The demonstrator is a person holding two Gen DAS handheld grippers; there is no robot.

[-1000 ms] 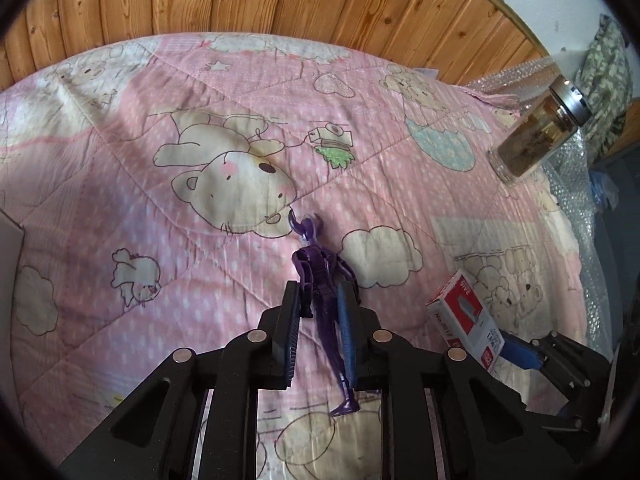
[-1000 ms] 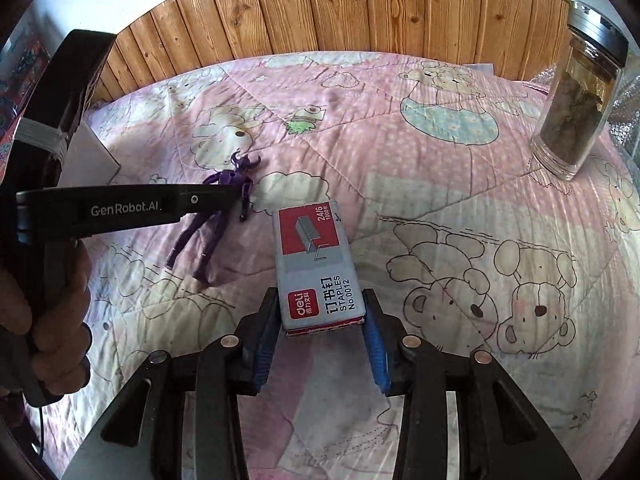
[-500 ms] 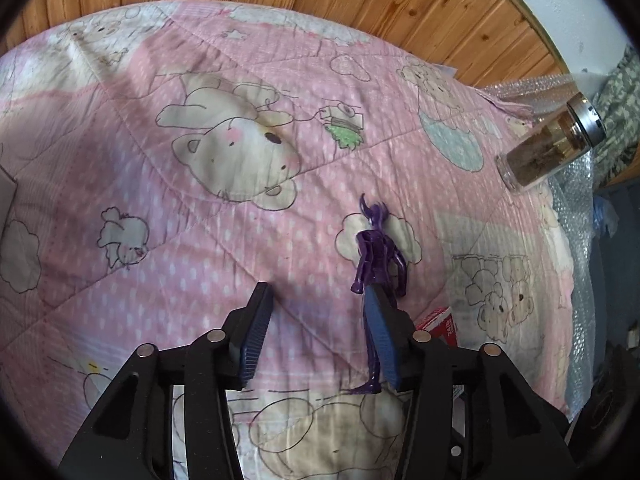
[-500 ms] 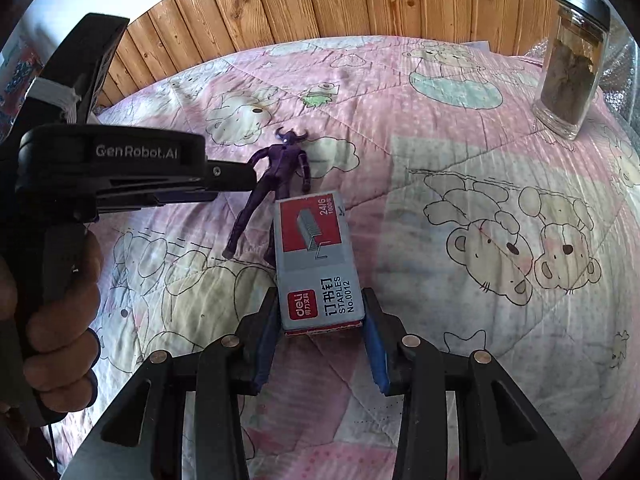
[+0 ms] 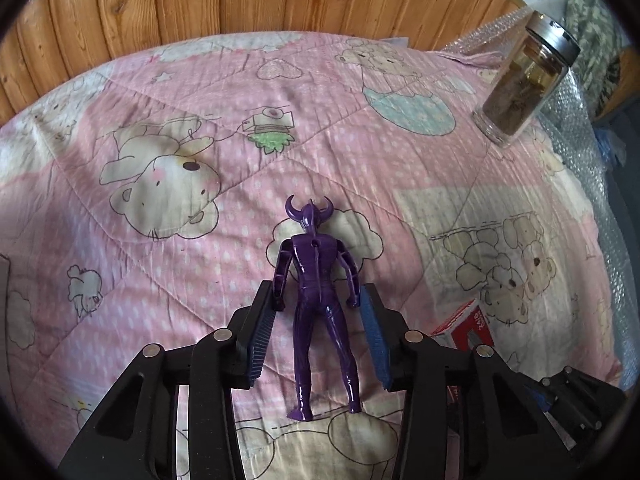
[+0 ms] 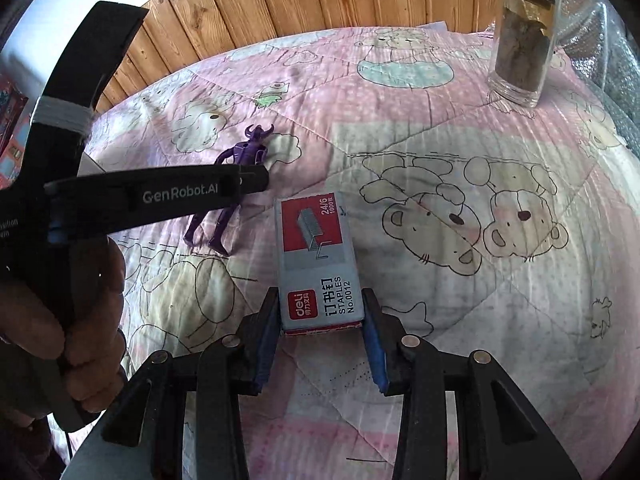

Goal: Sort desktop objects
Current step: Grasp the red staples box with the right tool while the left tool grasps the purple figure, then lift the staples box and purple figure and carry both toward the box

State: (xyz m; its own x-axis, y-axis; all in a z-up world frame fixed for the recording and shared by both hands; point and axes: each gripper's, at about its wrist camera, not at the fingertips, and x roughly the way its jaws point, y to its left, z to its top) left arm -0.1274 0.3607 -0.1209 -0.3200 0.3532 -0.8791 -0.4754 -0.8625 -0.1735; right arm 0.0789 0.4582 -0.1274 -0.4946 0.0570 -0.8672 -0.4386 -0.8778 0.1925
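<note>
Purple horned figurine (image 5: 320, 304) lies face down on the pink bear quilt (image 5: 168, 280), between the spread fingers of the left gripper (image 5: 320, 320); the pads sit beside its hands, and I cannot tell whether they touch. Half a second ago it lay against the right pad. A glass jar (image 5: 520, 88) stands far right.

From the right wrist, the right gripper (image 6: 322, 320) is clamped on the staples box (image 6: 316, 256), unchanged, just beside the figurine's legs.
</note>
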